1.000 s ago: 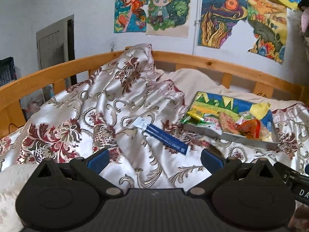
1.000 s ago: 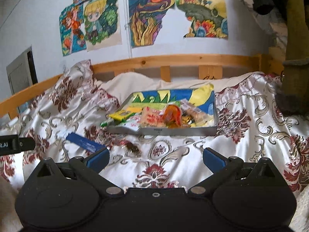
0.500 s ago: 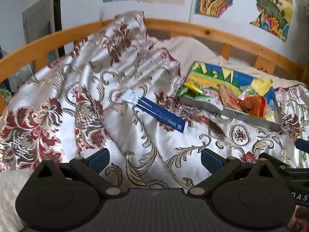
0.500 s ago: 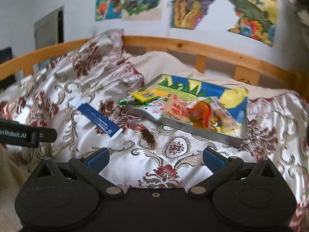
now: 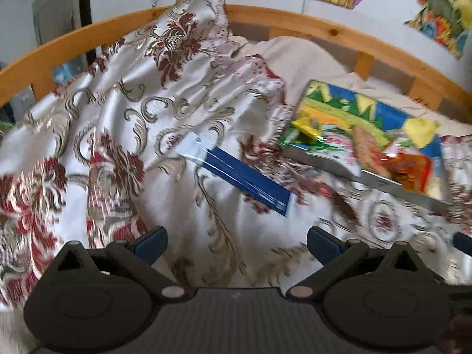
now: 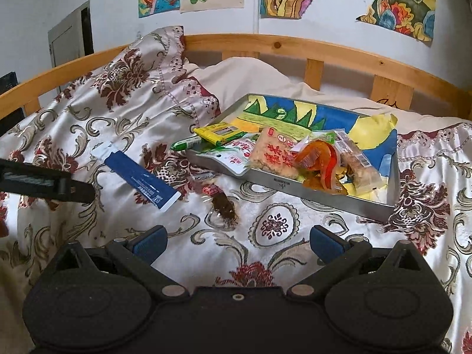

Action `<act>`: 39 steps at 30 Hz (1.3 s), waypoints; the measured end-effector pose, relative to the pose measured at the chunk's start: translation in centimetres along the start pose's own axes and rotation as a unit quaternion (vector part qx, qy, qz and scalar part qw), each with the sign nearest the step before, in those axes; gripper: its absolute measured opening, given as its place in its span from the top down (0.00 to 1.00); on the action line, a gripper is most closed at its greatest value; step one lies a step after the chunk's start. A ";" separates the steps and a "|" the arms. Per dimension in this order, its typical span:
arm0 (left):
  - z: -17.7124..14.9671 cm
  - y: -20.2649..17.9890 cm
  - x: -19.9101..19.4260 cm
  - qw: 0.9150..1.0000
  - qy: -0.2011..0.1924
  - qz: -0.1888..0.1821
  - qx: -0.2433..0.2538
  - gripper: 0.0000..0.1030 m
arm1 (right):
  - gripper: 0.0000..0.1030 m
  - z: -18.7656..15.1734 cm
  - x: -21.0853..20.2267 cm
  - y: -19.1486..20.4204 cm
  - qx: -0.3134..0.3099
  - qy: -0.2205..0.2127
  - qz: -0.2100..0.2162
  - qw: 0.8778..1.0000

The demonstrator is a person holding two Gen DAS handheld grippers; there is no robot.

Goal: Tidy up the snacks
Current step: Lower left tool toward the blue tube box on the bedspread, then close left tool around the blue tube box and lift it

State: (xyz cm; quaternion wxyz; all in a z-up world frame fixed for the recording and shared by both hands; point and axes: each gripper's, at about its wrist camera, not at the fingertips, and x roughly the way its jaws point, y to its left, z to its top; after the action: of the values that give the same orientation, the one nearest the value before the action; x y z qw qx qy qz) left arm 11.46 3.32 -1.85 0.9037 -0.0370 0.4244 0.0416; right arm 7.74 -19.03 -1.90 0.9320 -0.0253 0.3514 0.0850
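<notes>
Metal tray point(image 6: 339, 196) on quilt holds mixed snack packets point(image 6: 273, 153), a long blue packet point(image 6: 141, 178) lies flat left of it, small dark snack point(image 6: 224, 205), possibly wrapped, just in front.

- A bed point(image 6: 295, 44) with a wooden rail, covered by a cream satin bedspread point(image 6: 88, 135) with dark red flowers.
- A metal tray point(image 6: 324, 196) of snack packets rests on the bedspread.
- A long blue packet point(image 6: 141, 180) lies left of the tray.
- A small brown snack packet point(image 6: 222, 203) lies between them, just in front of the tray.
</notes>
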 end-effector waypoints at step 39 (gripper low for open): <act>3.5 -1.8 10.5 0.986 0.044 -0.061 -0.150 0.01 | 0.15 -0.4 13.2 0.3 -0.070 0.005 0.014 0.997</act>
State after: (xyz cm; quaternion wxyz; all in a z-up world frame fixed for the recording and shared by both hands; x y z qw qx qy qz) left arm 20.99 2.36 -7.69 0.8693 -0.1998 0.4496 0.0477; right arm 17.15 -16.89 -10.87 0.9251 -0.0854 0.3492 0.1226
